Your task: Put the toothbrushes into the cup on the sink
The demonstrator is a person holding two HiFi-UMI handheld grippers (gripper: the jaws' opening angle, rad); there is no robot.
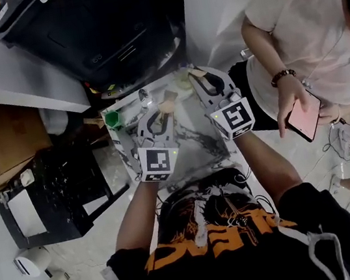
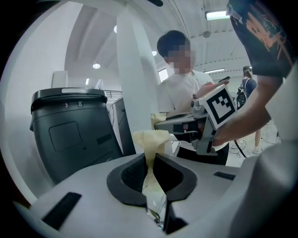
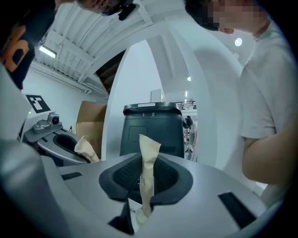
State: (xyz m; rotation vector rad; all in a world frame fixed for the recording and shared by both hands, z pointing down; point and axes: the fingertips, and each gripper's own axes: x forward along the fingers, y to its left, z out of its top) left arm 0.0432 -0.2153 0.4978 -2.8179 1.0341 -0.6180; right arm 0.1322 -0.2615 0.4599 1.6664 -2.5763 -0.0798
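My left gripper (image 1: 158,117) is shut on a toothbrush in a cream paper wrapper (image 1: 169,104). It is held over the marble-patterned sink top (image 1: 197,147). In the left gripper view the wrapper (image 2: 150,144) stands upright out of the closed jaws. The right gripper (image 1: 209,83) holds a second wrapped toothbrush (image 1: 196,72) near the sink's far right. In the right gripper view its jaws (image 3: 145,171) pinch that wrapper (image 3: 149,153). A small green cup (image 1: 112,119) stands at the sink's far left corner, left of both grippers.
A large black bin (image 1: 101,29) stands just beyond the sink. A person in a white shirt (image 1: 292,25) stands close on the right with a phone (image 1: 304,117). A cardboard box (image 1: 4,140) and a black rack (image 1: 57,187) sit to the left.
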